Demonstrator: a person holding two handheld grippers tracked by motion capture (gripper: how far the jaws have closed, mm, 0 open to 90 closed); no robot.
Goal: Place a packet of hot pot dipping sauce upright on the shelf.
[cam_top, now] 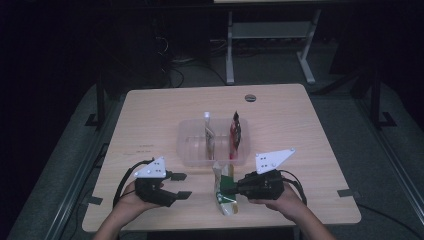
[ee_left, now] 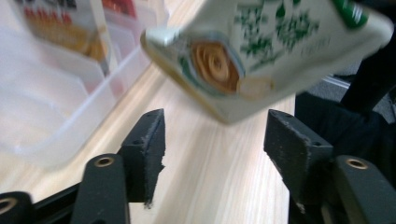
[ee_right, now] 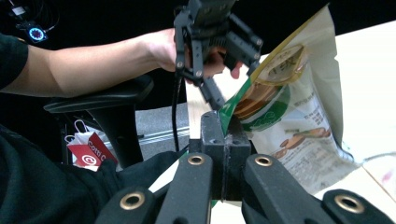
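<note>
table (cam_top: 150, 115) of light wood carries a clear tray (cam_top: 187, 147) near its middle. two snack packs stand inside the tray: a pale pack (cam_top: 209, 134) in the middle part and a red pack (cam_top: 235, 134) at the right part. in the left gripper view the tray (ee_left: 51, 102) is at the upper left, and the pale pack (ee_left: 60, 28) shows blurred behind its clear wall.

right gripper (cam_top: 229, 186) is at the front of the table, just right of centre, held by the right hand (cam_top: 280, 197). its jaws are closed tight on the edge of a white and green pouch (cam_top: 223, 192). the pouch is in front of the tray, and its top end comes close to the tray's front wall. in the right gripper view the jaws meet on the green corner of the pouch (ee_right: 299, 107), and the rest of it spreads up and to the right.

left gripper (cam_top: 181, 185) is at the front left, held by the left hand (cam_top: 132, 197). its jaws are wide apart and hold nothing. in the left gripper view the pouch (ee_left: 266, 51) hangs above and between the two jaws, tilted, not touching them. in the right gripper view the left gripper (ee_right: 219, 100) is just behind the pouch.
</note>
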